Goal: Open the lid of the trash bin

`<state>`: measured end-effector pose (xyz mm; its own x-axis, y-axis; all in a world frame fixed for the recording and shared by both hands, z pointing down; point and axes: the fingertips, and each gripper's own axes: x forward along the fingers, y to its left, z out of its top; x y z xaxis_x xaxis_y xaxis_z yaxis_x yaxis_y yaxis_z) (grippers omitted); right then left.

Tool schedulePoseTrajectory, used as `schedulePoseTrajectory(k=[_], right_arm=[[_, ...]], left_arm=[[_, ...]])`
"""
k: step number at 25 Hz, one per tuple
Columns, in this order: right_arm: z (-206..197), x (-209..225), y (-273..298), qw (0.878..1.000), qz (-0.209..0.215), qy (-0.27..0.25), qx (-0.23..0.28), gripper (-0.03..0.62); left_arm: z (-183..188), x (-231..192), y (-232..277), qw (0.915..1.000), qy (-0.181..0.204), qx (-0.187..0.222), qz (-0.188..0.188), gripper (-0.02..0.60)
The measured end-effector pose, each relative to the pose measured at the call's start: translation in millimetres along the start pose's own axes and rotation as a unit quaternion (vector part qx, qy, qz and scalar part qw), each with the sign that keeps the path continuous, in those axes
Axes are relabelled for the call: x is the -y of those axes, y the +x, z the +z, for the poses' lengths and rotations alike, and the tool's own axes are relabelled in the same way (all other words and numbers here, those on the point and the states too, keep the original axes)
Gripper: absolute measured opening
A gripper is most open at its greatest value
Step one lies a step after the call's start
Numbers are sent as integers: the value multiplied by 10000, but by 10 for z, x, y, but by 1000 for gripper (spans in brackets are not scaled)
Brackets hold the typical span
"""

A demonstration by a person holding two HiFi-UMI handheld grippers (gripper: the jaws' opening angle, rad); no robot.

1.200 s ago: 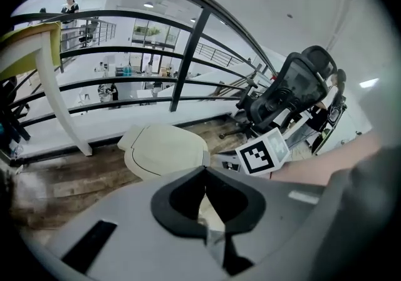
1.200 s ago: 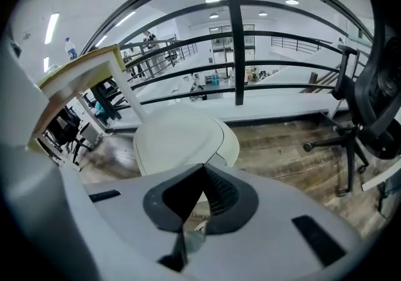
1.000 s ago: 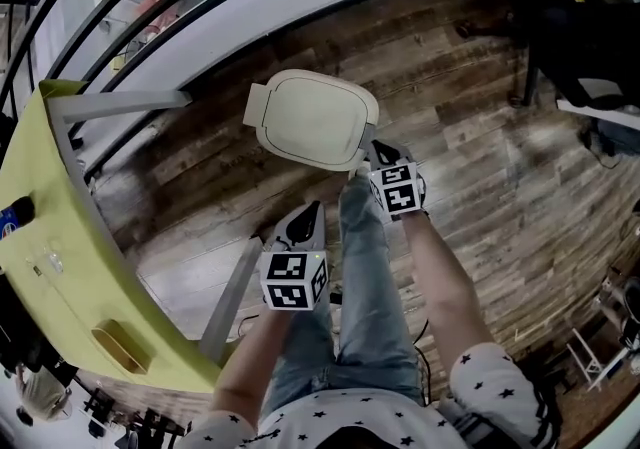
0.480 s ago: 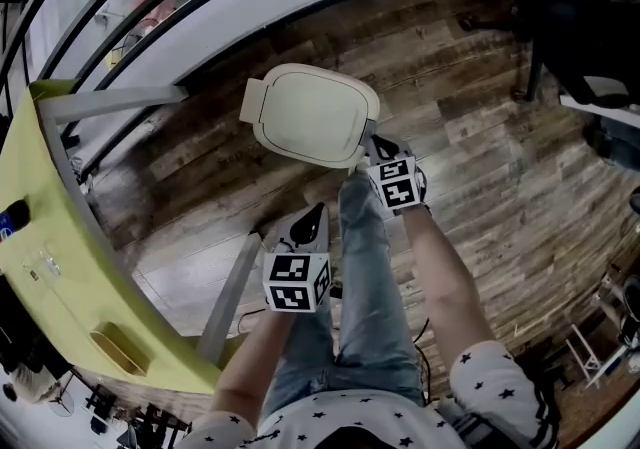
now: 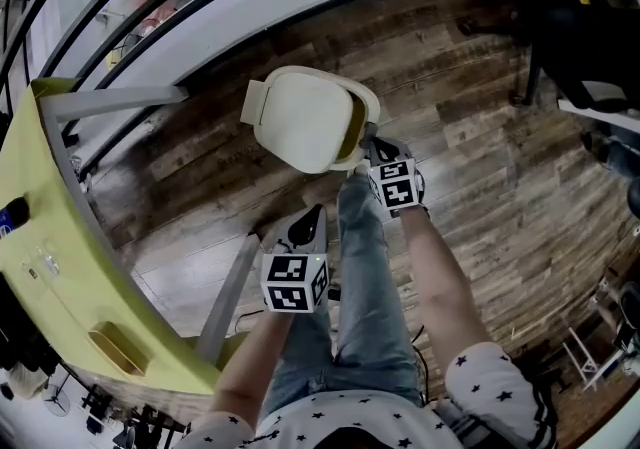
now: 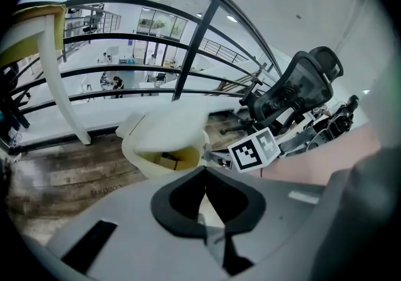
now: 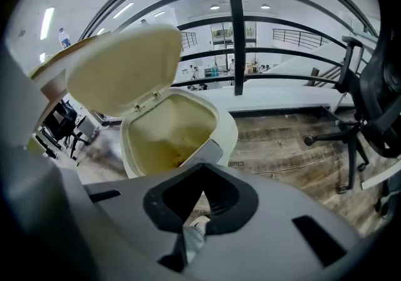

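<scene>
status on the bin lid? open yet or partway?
Done: the lid is off the rim and tilted up on its hinge; the right gripper view looks into the trash bin. In hand: right gripper, jaws together and empty, is by the bin's near edge; left gripper hangs back, shut, empty. Left: the lid looks only partway up, so probably the rest of the swing.

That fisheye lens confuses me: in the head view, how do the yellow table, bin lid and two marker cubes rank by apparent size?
1. yellow table
2. bin lid
3. left marker cube and right marker cube: the left looks slightly bigger, but it seems nearer the camera, so I won't rank them.
</scene>
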<state>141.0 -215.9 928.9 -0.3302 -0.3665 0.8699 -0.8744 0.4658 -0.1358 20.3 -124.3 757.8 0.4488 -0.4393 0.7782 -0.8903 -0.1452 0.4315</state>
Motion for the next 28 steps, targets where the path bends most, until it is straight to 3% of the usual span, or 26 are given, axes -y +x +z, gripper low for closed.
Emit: schedulePoseTrajectory(k=[16,28], right_arm=[[99,-48,-97,9995,-54,287,-96,-6],[284,-431,-826,9985,-49,428,331,-6]], left_arm=[[-26,64,-212,10000,21,0,-38,11],[7,160,-618,9996,220,174,-67,11]])
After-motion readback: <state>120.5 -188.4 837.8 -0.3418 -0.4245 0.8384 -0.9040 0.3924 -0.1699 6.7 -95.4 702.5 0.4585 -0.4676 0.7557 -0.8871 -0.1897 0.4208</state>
